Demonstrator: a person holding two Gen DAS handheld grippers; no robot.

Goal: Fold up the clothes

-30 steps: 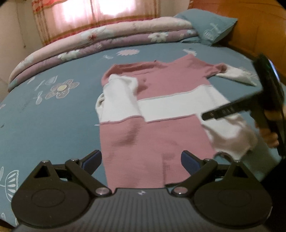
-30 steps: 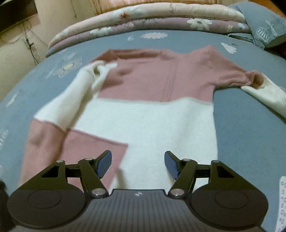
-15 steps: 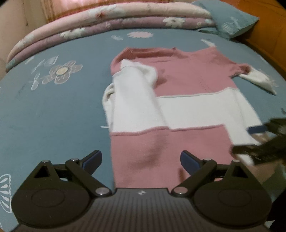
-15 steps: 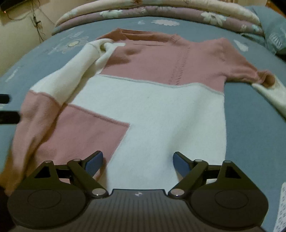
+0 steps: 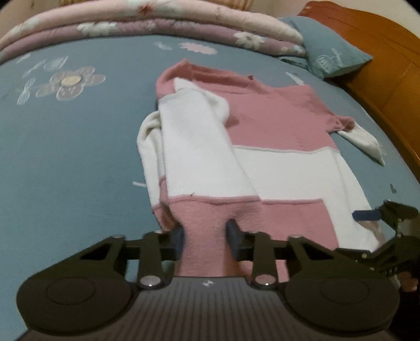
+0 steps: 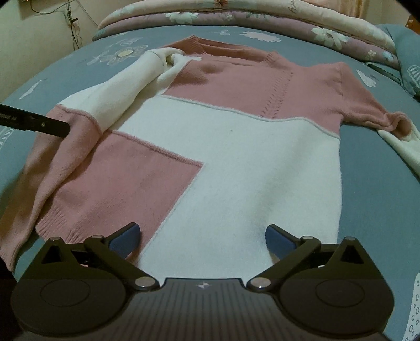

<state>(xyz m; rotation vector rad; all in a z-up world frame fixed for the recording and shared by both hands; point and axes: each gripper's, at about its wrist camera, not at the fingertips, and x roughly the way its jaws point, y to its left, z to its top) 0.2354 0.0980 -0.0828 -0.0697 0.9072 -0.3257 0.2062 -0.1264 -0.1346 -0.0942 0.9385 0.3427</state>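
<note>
Pinching the pink hem of the sweater (image 5: 262, 147) in my left gripper (image 5: 206, 237), jaws just closed on it, body stretching straight ahead along the bed (image 5: 73, 157), right gripper (image 6: 202, 236) spread wide over the hem's other end.

fuzzy knit sweater (image 6: 236, 162); smooth cotton sheet (image 5: 78, 147); glossy wooden headboard (image 5: 380, 60).

This is a bedroom in a home. A bed (image 5: 65, 157) fills both views, covered by a blue sheet printed with pale flowers. Folded floral quilts (image 5: 157, 23) lie stacked along its far side, with a blue pillow (image 5: 330, 57) beside them against an orange wooden headboard (image 5: 380, 65). Cables (image 6: 71, 23) hang down a plain cream wall (image 6: 31, 47).
</note>
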